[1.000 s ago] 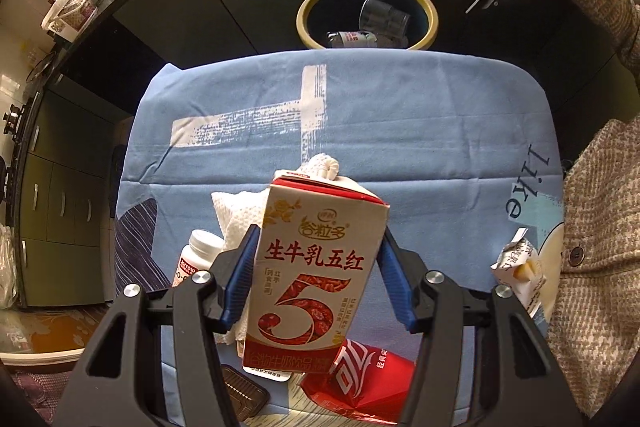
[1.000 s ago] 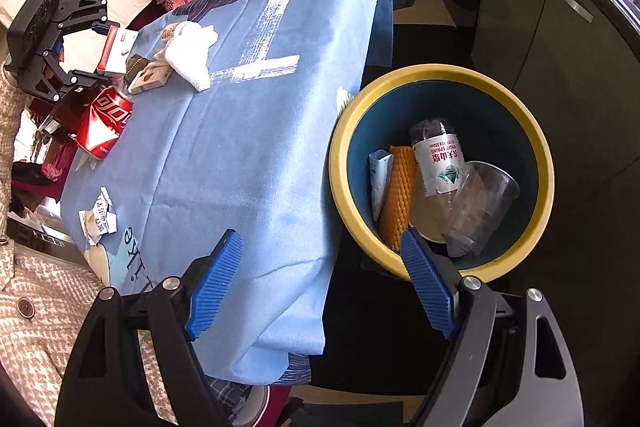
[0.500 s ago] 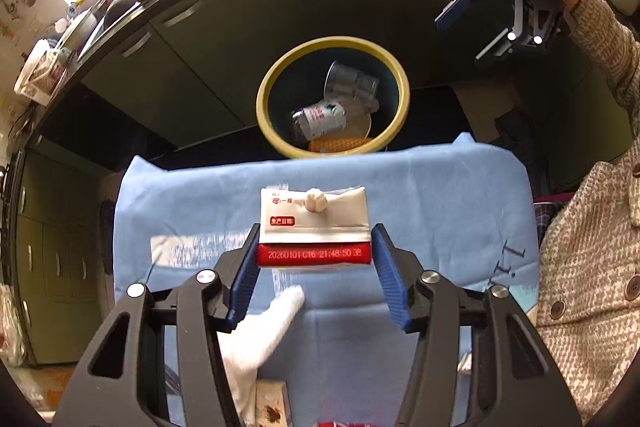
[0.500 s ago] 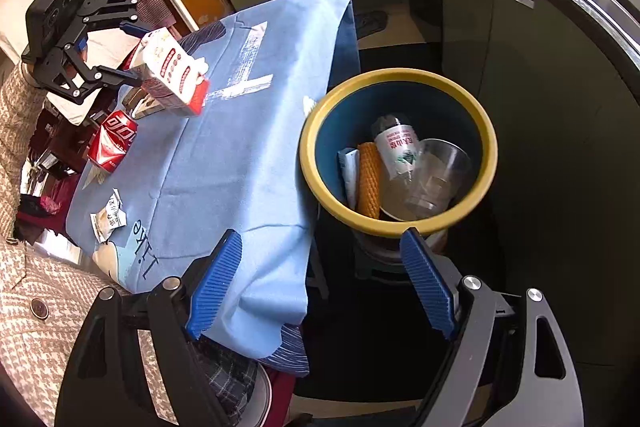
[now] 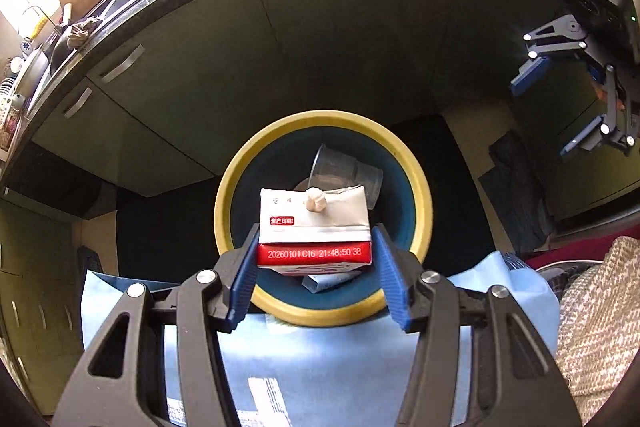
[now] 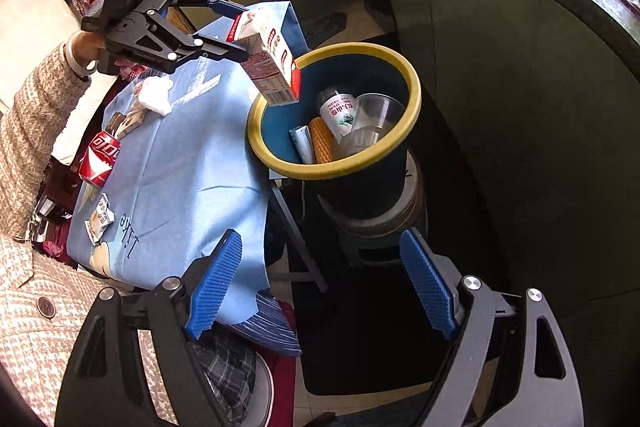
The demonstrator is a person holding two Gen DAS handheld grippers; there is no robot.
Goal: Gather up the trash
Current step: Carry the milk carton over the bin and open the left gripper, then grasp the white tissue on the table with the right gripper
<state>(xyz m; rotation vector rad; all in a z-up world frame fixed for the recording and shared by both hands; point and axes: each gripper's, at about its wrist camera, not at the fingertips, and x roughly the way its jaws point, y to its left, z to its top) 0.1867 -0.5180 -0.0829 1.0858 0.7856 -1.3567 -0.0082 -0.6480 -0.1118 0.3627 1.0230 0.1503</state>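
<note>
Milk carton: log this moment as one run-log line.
left gripper: shut on milk carton | carton: over yellow-rimmed bin, unreleased | right gripper: open, empty | table: red can, tissue, wrappers

Black two-finger grippers with blue ribbed pads; person in a beige tweed knit.
Left gripper (image 5: 314, 267) and right gripper (image 6: 320, 283) showed silver screws on cut-out black linkage arms; houndstooth sleeve (image 6: 36, 115) at frame left, round button lower left.
</note>
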